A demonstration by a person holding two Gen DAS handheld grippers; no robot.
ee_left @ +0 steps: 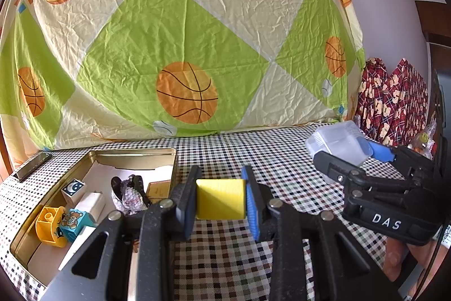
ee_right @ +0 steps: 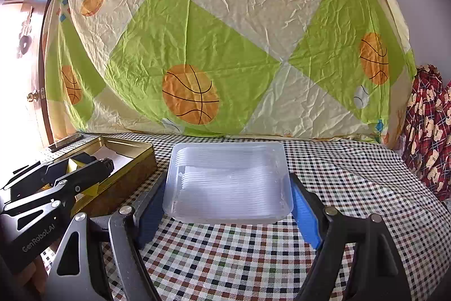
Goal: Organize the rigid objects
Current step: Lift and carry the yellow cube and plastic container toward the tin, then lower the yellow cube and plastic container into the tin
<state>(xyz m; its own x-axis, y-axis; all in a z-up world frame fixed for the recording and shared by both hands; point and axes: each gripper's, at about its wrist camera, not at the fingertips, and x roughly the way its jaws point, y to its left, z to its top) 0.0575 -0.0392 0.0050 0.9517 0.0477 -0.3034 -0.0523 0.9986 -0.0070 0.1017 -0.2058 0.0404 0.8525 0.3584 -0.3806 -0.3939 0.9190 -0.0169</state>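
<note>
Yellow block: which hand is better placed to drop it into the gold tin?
Left. Its tongs already clamp the yellow block, beside the gold tin. The right tongs are occupied with the clear container.

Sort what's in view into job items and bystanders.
Job: yellow block, clear tub, gold tin, toy blocks in the tin.
Bystanders: basketball sheet, checked cloth, red plaid fabric, phone.
</note>
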